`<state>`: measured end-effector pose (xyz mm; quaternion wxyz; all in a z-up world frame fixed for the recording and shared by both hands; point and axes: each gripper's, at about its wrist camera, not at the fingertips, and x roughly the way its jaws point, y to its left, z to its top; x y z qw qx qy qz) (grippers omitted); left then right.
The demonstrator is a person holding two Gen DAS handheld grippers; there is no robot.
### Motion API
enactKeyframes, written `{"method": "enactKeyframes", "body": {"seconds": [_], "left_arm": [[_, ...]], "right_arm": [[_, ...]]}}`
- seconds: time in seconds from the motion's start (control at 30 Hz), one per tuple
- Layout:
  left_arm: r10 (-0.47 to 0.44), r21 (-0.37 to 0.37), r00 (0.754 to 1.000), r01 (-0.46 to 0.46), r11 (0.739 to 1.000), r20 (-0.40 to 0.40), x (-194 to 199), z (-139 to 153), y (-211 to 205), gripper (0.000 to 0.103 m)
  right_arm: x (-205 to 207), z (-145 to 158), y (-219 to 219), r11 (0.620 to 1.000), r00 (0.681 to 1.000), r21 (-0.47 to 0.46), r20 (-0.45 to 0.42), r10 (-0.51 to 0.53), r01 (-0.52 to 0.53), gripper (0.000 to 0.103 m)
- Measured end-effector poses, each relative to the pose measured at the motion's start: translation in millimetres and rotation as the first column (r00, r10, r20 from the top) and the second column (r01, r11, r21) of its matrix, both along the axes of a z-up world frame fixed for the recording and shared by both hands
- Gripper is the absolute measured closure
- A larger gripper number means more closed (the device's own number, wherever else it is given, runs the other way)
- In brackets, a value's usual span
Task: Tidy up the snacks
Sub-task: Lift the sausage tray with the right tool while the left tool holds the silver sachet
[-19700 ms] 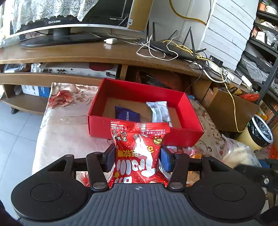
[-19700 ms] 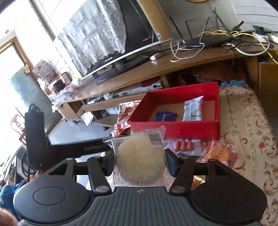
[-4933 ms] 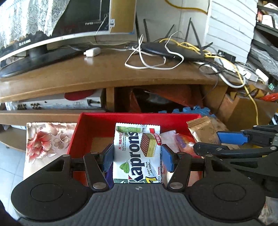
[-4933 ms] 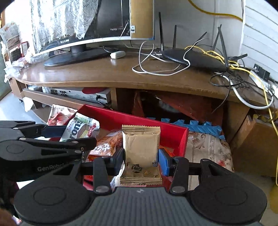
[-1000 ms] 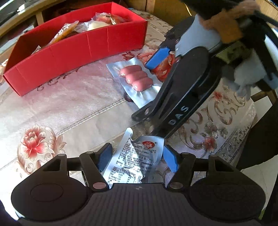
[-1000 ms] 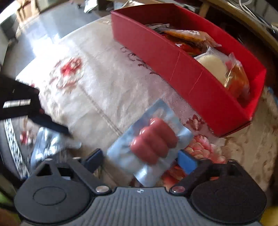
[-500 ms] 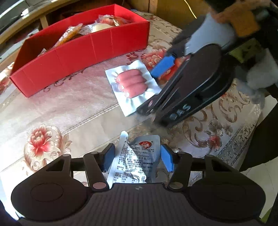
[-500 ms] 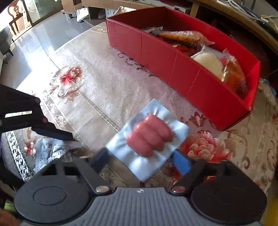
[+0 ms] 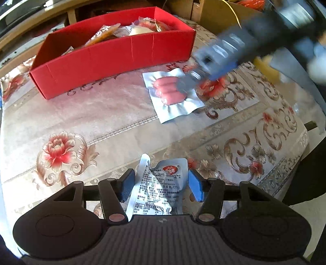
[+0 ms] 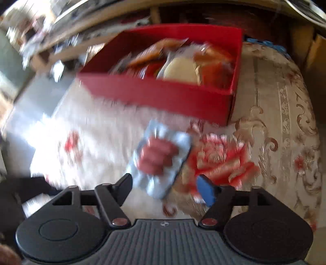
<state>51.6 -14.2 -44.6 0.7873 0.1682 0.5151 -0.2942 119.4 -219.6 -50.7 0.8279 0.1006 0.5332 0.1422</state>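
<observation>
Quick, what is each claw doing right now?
Left claw: closed on the crinkled silver foil snack packet.
Right claw: opening, around the clear vacuum pack of pink sausages; grip cannot be told.

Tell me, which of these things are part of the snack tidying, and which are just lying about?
Part of the job:
- red box with snacks already inside
- silver packet between the left gripper fingers
- sausage pack on the cloth, under the right gripper, whose fingers are opening

Just lying about:
- floral tablecloth
- cardboard box beyond the table
</observation>
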Motion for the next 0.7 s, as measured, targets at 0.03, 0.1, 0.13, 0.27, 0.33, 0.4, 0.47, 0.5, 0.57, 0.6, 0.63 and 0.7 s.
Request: {"method": "enactKeyframes", "body": {"seconds": [0.03,0.1,0.13,0.27,0.33,0.4,0.47,0.5,0.57,0.6,0.63,0.7], "left_arm": [[0.004,0.006,1.000,-0.004,1.000,0.007,0,-1,1,0.038],[0.008,0.011,1.000,-0.008,1.000,0.017,-1,-1,3,0.038],[0.010,0.013,1.000,-0.010,1.000,0.019,-2,-2,3,0.037],[0.014,0.031,0.999,-0.015,0.999,0.031,-5,-5,6,0.033],[0.015,0.028,0.999,-0.016,0.999,0.031,-6,-5,8,0.034],[0.020,0.021,0.999,-0.020,1.000,0.027,-6,-4,11,0.037],[0.022,0.010,1.000,-0.022,1.000,0.021,-7,-2,12,0.038],[0.022,0.011,1.000,-0.022,1.000,0.022,-7,-2,12,0.039],[0.020,0.014,0.999,-0.021,1.000,0.028,-8,0,10,0.039],[0.022,0.011,0.999,-0.022,1.000,0.033,-8,2,9,0.039],[0.024,0.006,0.999,-0.024,1.000,0.041,-9,5,8,0.039],[0.034,-0.013,0.998,-0.033,0.999,0.060,-7,12,6,0.039]], "right_arm": [[5,0,2,1.000,1.000,0.009,-0.003,-0.027,0.027,0.041],[16,-5,12,0.997,0.998,0.043,-0.024,-0.063,0.064,0.041],[21,-8,22,0.997,0.997,0.044,-0.029,-0.066,0.067,0.041],[23,-16,60,0.996,0.999,-0.081,0.035,-0.022,0.025,0.026],[18,-19,73,0.986,0.997,-0.164,0.063,0.032,-0.021,0.033],[13,-18,75,0.973,0.995,-0.221,0.064,0.077,-0.061,0.051],[10,-15,64,0.973,0.994,-0.217,0.052,0.094,-0.081,0.052],[8,-14,60,0.975,0.994,-0.202,0.039,0.098,-0.088,0.053],[0,-13,55,0.973,0.993,-0.207,0.036,0.112,-0.103,0.054],[-4,-12,51,0.972,0.992,-0.207,0.039,0.119,-0.108,0.055],[-5,-10,50,0.973,0.992,-0.202,0.043,0.118,-0.107,0.055],[-10,-3,44,0.978,0.992,-0.184,0.060,0.110,-0.097,0.061]]}}
